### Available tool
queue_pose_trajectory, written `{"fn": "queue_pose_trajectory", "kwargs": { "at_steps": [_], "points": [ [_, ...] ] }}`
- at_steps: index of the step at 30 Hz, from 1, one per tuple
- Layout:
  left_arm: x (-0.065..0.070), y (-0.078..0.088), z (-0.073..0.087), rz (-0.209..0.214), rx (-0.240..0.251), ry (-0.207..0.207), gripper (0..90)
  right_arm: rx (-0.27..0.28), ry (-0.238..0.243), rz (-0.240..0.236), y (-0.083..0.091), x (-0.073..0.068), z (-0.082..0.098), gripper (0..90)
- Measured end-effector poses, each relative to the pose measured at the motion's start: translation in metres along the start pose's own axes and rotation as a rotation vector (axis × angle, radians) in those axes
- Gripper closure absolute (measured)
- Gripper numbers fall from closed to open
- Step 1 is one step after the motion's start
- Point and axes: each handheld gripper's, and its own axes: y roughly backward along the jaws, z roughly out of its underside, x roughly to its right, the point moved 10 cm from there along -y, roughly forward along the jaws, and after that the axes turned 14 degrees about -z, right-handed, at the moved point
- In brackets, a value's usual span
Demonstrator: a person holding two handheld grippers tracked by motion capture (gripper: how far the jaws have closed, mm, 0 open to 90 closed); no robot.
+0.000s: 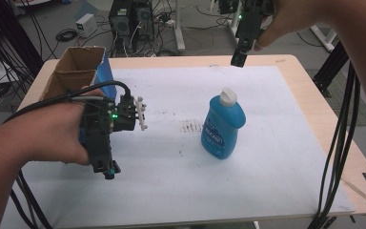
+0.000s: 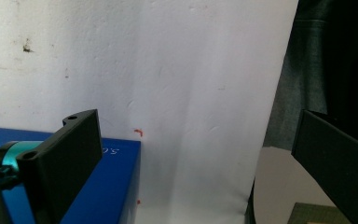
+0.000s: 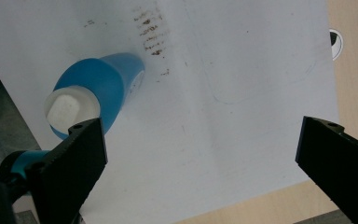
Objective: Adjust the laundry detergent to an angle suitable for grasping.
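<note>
A blue bottle (image 1: 222, 126) with a white cap stands upright near the middle of the white sheet (image 1: 267, 167). My right gripper (image 1: 239, 58) hangs high above the table's far edge, behind the bottle and pointing down. In the right gripper view its jaws stand wide apart, so the right gripper (image 3: 200, 135) is open and empty, with the bottle (image 3: 102, 88) below its left jaw. My left gripper (image 1: 106, 167) is held at the left of the sheet, well apart from the bottle. In its own view the left gripper (image 2: 198, 126) is open with nothing between the jaws.
An open cardboard box (image 1: 78, 71) with a blue side stands at the back left, close to my left hand; its blue face (image 2: 107, 186) lies under the left jaw. A brown stain (image 1: 190, 126) marks the sheet left of the bottle. Cables (image 1: 338, 157) hang at the right edge.
</note>
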Motion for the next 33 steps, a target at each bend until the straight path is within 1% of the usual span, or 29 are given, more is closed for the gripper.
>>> {"fn": "queue_pose_trajectory", "kwargs": {
  "at_steps": [5,6,9,12,15,16,19,21,24,27,30,31,33],
  "points": [
    [-0.001,0.000,-0.002,0.003,-0.001,-0.004,1.8,0.002,-0.004,-0.004,-0.001,0.002,0.001,1.0],
    [-0.002,-0.001,-0.003,0.004,-0.004,-0.005,1.8,0.005,0.001,-0.001,-0.001,0.004,0.002,0.9],
    [-0.003,-0.002,-0.002,0.001,-0.009,-0.005,1.8,0.006,0.004,-0.003,-0.001,0.006,0.003,0.9],
    [-0.002,-0.003,-0.002,0.005,-0.003,-0.003,1.8,0.013,-0.005,-0.005,-0.003,0.008,0.006,1.0],
    [-0.003,-0.004,-0.002,0.007,-0.010,-0.009,1.8,0.014,-0.009,-0.006,-0.004,0.009,0.006,1.0],
    [-0.003,-0.004,-0.002,0.008,-0.004,-0.005,1.8,0.027,-0.011,-0.006,-0.004,0.009,0.006,0.9],
    [-0.004,-0.004,-0.002,0.000,-0.003,-0.010,1.8,0.027,-0.018,-0.002,-0.003,0.010,0.005,1.0],
    [-0.003,-0.004,-0.002,0.004,0.003,-0.002,1.8,0.035,-0.022,-0.001,-0.002,0.010,0.004,1.0],
    [-0.003,-0.004,0.000,-0.002,0.008,0.004,1.8,0.051,-0.014,-0.004,-0.001,0.009,0.001,1.0],
    [-0.002,-0.005,0.001,0.002,0.006,0.003,1.8,0.046,-0.023,0.002,-0.001,0.008,0.001,1.0],
    [-0.001,-0.006,0.002,0.004,0.007,0.002,1.8,0.042,-0.016,0.002,-0.003,0.008,0.000,1.0],
    [0.000,-0.007,0.002,0.004,0.010,0.008,1.8,0.035,-0.024,0.006,-0.003,0.007,0.000,1.1],
    [0.000,-0.007,0.002,0.004,0.010,0.012,1.8,0.034,-0.019,0.004,-0.003,0.007,0.000,1.3]
  ]
}}
